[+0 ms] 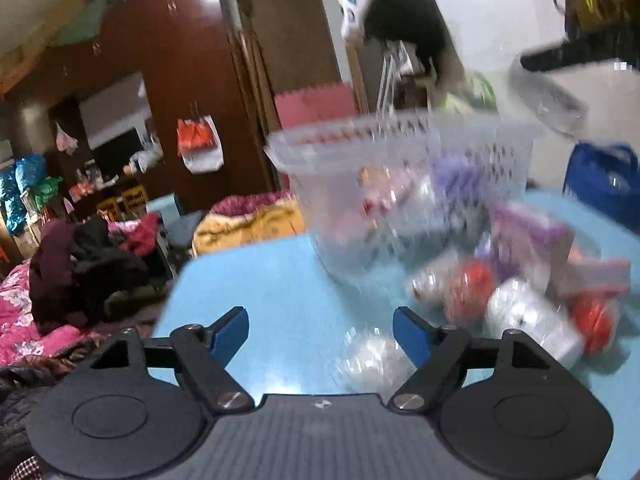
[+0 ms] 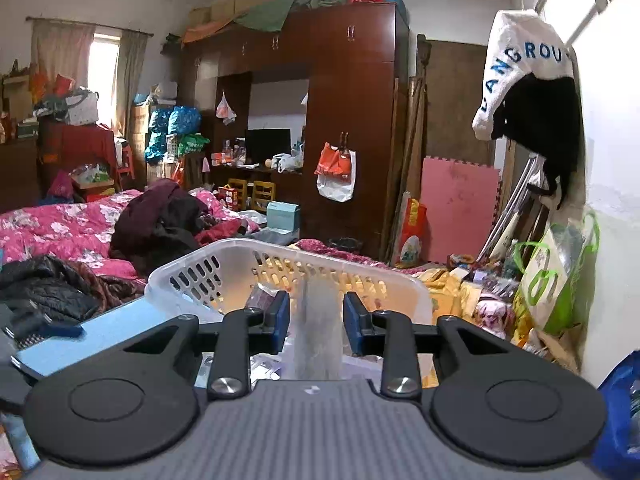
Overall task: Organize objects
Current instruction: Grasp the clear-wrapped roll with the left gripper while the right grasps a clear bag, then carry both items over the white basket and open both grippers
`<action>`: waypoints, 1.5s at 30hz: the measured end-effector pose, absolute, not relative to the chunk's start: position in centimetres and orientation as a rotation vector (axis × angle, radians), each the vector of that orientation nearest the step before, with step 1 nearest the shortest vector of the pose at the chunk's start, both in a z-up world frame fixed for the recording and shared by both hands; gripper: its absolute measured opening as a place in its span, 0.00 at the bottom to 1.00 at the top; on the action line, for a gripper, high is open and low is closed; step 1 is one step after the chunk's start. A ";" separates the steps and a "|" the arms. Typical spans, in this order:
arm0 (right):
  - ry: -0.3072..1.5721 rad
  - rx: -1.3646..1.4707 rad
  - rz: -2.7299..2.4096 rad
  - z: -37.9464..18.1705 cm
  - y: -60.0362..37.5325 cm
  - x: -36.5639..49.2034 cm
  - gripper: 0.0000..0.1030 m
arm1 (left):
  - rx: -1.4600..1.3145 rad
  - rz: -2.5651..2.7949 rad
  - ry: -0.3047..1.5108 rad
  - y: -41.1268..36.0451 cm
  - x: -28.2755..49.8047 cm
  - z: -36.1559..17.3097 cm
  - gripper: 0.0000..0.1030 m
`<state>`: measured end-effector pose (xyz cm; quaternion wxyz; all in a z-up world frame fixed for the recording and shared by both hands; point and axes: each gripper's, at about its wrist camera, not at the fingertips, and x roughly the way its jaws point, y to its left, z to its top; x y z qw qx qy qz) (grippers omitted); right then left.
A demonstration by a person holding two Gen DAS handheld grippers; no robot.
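Low at frame bottom, left gripper [image 1: 321,334] gapes empty over the table [image 1: 272,288]; right gripper [image 2: 316,322] clamps the basket [image 2: 224,264] rim.

The surface [image 1: 260,300] is light blue. On it stands a clear, whitish basket [image 2: 224,268] with slotted walls. Beside the basket lie red-and-clear balls [image 1: 468,292], a silvery-white packet [image 1: 528,316] and a purple box [image 1: 528,236], all blurred. Each claw has blue pads [image 2: 280,320] on black arms. The bed [image 2: 60,224] wears a pink floral quilt; the wardrobe [image 2: 352,120] is dark red-brown.
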<state>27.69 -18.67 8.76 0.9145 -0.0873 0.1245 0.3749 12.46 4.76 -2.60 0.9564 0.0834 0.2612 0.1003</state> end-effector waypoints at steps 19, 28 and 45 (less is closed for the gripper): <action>0.446 -0.032 0.768 0.0 -32.7 22.9 0.85 | 0.223 0.198 0.565 2.5 12.9 -4.3 0.35; 0.509 -0.292 0.735 -3.6 -32.9 17.7 0.75 | 0.230 0.200 0.554 2.5 12.9 -4.1 0.35; 0.238 -0.190 0.810 6.3 -27.0 20.8 0.35 | 0.091 0.158 0.332 4.1 12.6 5.6 0.35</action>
